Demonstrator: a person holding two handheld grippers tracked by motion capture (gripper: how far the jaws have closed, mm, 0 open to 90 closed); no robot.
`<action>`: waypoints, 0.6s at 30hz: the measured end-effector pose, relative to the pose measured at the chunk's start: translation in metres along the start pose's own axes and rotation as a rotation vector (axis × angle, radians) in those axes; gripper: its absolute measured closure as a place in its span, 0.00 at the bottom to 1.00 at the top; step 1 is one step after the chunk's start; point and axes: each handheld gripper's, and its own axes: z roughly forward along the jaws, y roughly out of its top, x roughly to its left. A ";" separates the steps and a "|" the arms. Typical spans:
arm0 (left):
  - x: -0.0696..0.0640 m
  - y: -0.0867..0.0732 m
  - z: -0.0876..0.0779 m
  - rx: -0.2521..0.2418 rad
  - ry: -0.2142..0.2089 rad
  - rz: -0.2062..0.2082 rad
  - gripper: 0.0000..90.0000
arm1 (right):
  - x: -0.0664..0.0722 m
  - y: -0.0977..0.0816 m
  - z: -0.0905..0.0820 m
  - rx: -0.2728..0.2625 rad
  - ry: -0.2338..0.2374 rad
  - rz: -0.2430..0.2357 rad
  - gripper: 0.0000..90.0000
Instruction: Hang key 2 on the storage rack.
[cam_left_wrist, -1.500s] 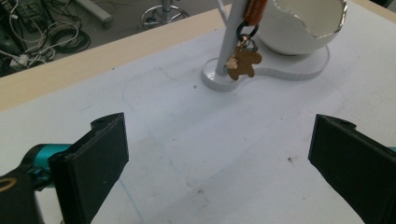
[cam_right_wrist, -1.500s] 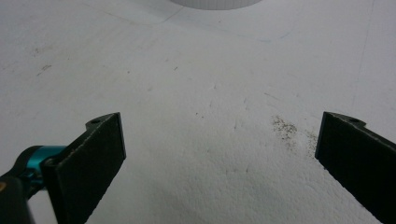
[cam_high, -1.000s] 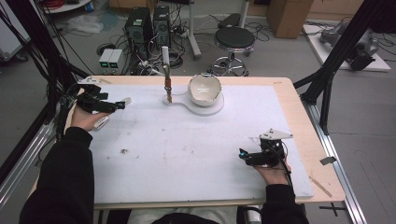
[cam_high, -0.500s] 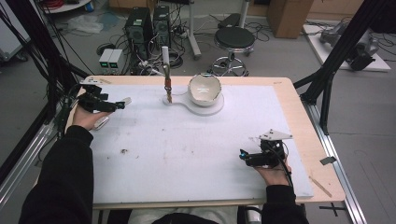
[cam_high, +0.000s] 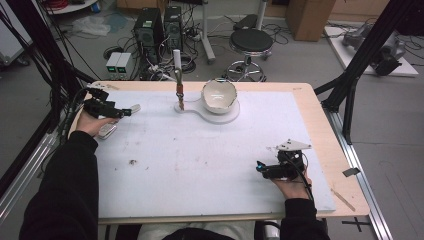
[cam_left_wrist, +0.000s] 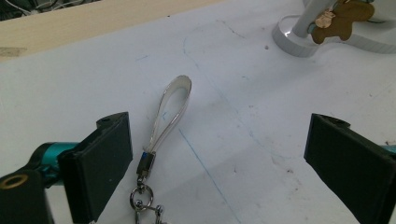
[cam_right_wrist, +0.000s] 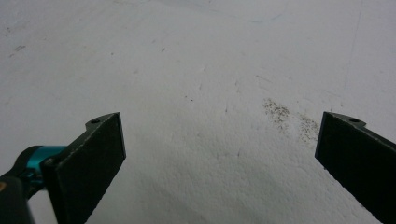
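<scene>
A white strap keychain with a metal ring lies flat on the white mat, its loop pointing away from my left gripper. That gripper is open, and the strap lies between its jaws, nearer the left one. In the high view the left gripper is at the table's far left with the strap just past its tips. My right gripper rests open near the front right, over bare mat with nothing between its fingers.
A white bowl sits tilted on a white stand at the back centre. Beside it rises a white post with a brown tag hanging from it. A dark smudge marks the mat. Wooden table edges frame the mat.
</scene>
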 end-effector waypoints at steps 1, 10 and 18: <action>0.001 0.000 0.002 0.007 0.003 0.005 0.10 | 0.000 0.000 -0.001 0.002 -0.003 0.003 0.01; 0.006 0.005 0.025 0.172 0.087 0.077 0.22 | 0.002 -0.002 -0.002 0.023 -0.023 -0.026 0.01; 0.015 0.004 0.033 0.171 0.113 0.078 0.35 | 0.003 -0.004 -0.002 0.043 -0.045 -0.041 0.01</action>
